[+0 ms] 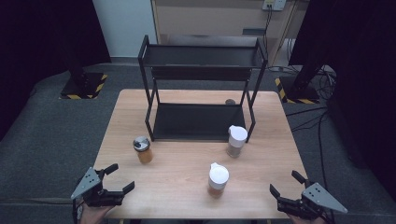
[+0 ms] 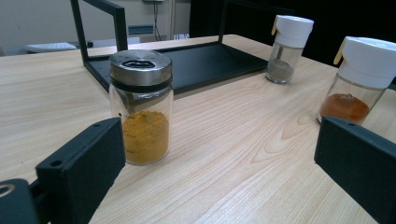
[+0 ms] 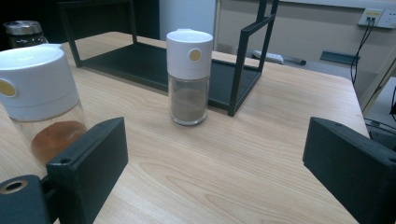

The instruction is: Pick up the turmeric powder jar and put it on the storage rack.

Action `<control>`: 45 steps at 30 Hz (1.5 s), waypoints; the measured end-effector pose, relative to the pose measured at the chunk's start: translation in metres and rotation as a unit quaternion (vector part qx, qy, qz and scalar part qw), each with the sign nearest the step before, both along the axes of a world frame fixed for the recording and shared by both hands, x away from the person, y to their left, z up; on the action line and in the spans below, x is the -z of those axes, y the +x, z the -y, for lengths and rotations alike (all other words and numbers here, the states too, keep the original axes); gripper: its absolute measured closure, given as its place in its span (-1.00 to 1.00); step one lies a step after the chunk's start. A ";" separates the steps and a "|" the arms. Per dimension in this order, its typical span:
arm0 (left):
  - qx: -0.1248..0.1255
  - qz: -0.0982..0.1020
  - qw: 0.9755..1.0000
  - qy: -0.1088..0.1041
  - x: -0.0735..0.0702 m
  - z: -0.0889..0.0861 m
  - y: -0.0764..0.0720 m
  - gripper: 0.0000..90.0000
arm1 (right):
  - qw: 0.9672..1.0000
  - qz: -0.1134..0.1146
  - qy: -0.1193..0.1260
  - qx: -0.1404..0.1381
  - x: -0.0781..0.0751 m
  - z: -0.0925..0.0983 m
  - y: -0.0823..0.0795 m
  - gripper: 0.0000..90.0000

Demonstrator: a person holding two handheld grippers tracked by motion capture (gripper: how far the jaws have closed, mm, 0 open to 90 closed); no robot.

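High view, left to right: my left tool [image 1: 119, 176] sits at the near left corner of the tabletop [image 1: 187, 196], jaws spread wide, holding nothing. Ahead of it, near but apart, stands the steel-lidded jar [image 1: 143, 149] of yellow powder. Mid-front is the white-capped jar with orange powder [image 1: 218, 179]; further back right, the white-capped jar with grey-brown powder [image 1: 236, 141] stands just beside the front right leg of the black two-tier rack [image 1: 201, 63]. Both rack shelves look bare. My right tool [image 1: 286, 183] is at the near right corner, also wide and empty.

Left gripper view: yellow jar [image 2: 141, 112] is upright, just past my left jaw, off-centre. Right gripper view: grey-brown jar [image 3: 189, 77] ahead, orange one [image 3: 39, 100] at the left jaw.

Step, as I judge it: start of the reach, nothing grasped yet; likely shelving the jars. Next move: shift the left tool so the yellow jar sits between the jaws, advance, close on the glass below the lid, keep it upright.
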State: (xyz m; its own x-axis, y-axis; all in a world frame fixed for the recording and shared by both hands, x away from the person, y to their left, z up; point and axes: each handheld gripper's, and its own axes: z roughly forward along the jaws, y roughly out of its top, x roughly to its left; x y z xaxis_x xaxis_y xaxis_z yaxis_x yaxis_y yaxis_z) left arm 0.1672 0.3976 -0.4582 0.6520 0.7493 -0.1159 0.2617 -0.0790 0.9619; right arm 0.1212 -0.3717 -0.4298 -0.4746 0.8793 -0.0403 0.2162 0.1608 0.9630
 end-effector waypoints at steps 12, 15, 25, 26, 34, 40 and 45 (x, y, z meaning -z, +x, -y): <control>-0.004 0.002 1.000 -0.006 0.001 -0.003 0.000 -0.96 | 1.000 -0.011 0.006 -0.003 0.001 0.003 0.004 -0.84; -0.003 -0.001 1.000 -0.002 0.000 -0.003 0.000 -0.95 | 1.000 -0.003 0.007 -0.007 0.001 0.003 0.003 -0.84; -0.004 0.000 1.000 -0.003 0.000 -0.003 -0.001 -0.96 | 1.000 -0.011 0.017 -0.017 0.002 0.006 0.005 -0.84; -0.005 0.001 1.000 -0.001 -0.001 -0.002 -0.001 -0.97 | 1.000 -0.012 0.020 -0.019 0.002 0.007 0.006 -0.84; -0.015 -0.001 1.000 -0.008 -0.001 -0.001 -0.003 -0.97 | 0.999 -0.015 0.028 -0.022 0.003 0.010 0.007 -0.85; -0.020 -0.006 1.000 -0.012 -0.006 -0.002 -0.003 -0.97 | 0.999 -0.016 0.025 -0.025 0.002 0.009 0.007 -0.85; -0.020 -0.001 1.000 -0.014 -0.015 -0.001 -0.003 -0.97 | 0.999 -0.017 0.025 -0.025 0.002 0.009 0.008 -0.85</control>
State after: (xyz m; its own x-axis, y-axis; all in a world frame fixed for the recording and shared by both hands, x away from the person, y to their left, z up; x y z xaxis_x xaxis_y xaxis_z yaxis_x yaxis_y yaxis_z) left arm 0.1645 0.3986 -0.4437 0.6211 0.7715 -0.1382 0.2656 -0.0413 0.9632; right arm 0.1290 -0.3805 -0.4322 -0.5188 0.8547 0.0200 0.2411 0.1238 0.9626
